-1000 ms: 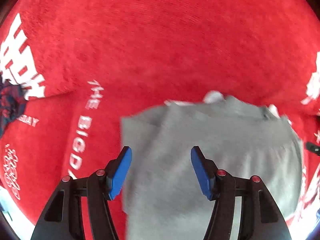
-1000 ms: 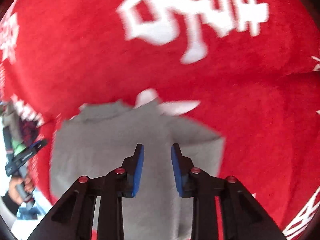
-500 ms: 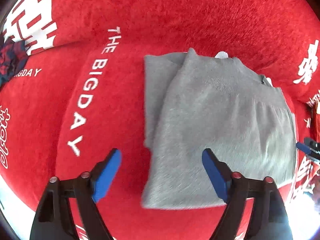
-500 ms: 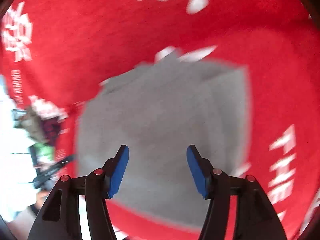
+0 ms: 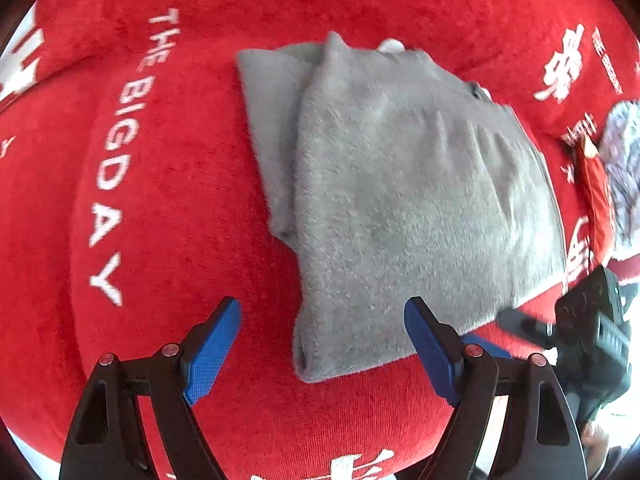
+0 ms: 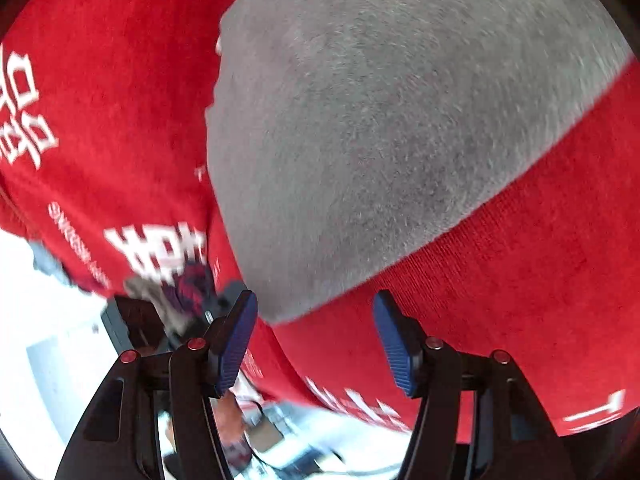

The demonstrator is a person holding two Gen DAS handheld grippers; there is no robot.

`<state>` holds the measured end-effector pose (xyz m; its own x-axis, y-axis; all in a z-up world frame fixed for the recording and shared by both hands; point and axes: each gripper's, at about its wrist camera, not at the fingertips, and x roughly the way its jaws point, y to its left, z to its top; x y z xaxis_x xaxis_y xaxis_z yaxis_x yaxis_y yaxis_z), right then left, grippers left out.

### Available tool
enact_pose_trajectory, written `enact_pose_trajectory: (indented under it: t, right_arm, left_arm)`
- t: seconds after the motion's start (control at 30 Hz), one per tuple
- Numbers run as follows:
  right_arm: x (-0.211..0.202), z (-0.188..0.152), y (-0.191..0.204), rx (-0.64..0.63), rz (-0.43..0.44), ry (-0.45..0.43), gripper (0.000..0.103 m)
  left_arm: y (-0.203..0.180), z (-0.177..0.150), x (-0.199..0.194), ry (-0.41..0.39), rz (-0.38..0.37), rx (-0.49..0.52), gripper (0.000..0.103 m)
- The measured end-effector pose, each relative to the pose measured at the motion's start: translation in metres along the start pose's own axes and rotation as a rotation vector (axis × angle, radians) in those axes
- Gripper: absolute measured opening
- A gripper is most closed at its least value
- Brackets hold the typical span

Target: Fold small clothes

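I see a red cover (image 5: 192,208) under everything, printed in white with "THE BIGDAY" (image 5: 120,152) and other characters (image 5: 562,66). A dark patterned cloth (image 6: 188,288) lies bunched at its edge, blurred.

Right gripper (image 6: 316,340) jaws apart, nothing between them; folded grey garment (image 6: 380,128) flat on red printed cloth (image 6: 540,280), just ahead.

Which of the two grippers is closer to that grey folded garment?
Both are close and open; I can't rank them. The left gripper straddles the grey garment's near corner. The right gripper is at its near edge.
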<state>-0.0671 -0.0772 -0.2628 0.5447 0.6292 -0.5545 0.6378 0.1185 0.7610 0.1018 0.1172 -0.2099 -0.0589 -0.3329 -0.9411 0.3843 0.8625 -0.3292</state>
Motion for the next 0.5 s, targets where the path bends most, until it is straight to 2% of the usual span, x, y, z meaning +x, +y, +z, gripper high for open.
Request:
enact_pose_trajectory:
  t: [0.03, 0.07, 0.1, 0.13, 0.17, 0.2, 0.23, 0.27, 0.33, 0.4, 0.47, 0.5]
  right_arm:
    - [-0.001, 0.003, -0.002, 0.028, 0.019, -0.021, 0.065]
    - [-0.002, 0.005, -0.005, 0.064, 0.037, -0.042, 0.065]
    - [-0.001, 0.008, -0.005, 0.087, 0.050, -0.052, 0.065]
    - [-0.002, 0.014, -0.003, 0.101, 0.055, -0.058, 0.063]
    - [-0.001, 0.017, -0.001, 0.107, 0.053, -0.063, 0.053]
    - [0.001, 0.021, 0.001, 0.099, 0.031, -0.062, 0.042]
    - [-0.001, 0.026, 0.004, 0.090, 0.010, -0.057, 0.015]
    - [0.000, 0.029, 0.009, 0.069, -0.022, -0.055, 0.008]
    - [-0.005, 0.028, 0.022, -0.001, -0.041, -0.055, 0.008]
    - [-0.008, 0.020, 0.027, -0.060, -0.086, -0.045, 0.008]
    - [-0.004, 0.015, 0.012, -0.046, -0.121, -0.034, 0.008]
    - [-0.007, 0.015, 0.000, -0.023, -0.126, -0.033, 0.008]
  left_arm:
    - [-0.002, -0.001, 0.001, -0.001, -0.019, 0.012, 0.084]
    - [-0.005, -0.002, 0.001, -0.003, -0.028, 0.016, 0.074]
    - [-0.006, -0.002, 0.004, 0.005, -0.035, 0.018, 0.048]
    - [-0.006, -0.002, 0.008, 0.029, -0.038, 0.016, 0.035]
    - [-0.006, -0.001, 0.012, 0.057, -0.025, 0.008, 0.021]
    - [-0.005, 0.001, 0.014, 0.055, -0.025, 0.003, 0.015]
    - [-0.004, 0.002, 0.012, 0.046, -0.044, -0.001, 0.011]
    - [-0.004, 0.002, 0.009, 0.036, -0.063, -0.003, 0.010]
    - [-0.008, 0.000, 0.000, 0.010, -0.061, 0.035, 0.010]
    - [-0.013, -0.007, -0.002, -0.005, -0.028, 0.085, 0.010]
    - [-0.011, -0.016, 0.012, 0.041, 0.021, 0.099, 0.010]
    - [-0.010, -0.019, 0.013, 0.027, 0.023, 0.107, 0.010]
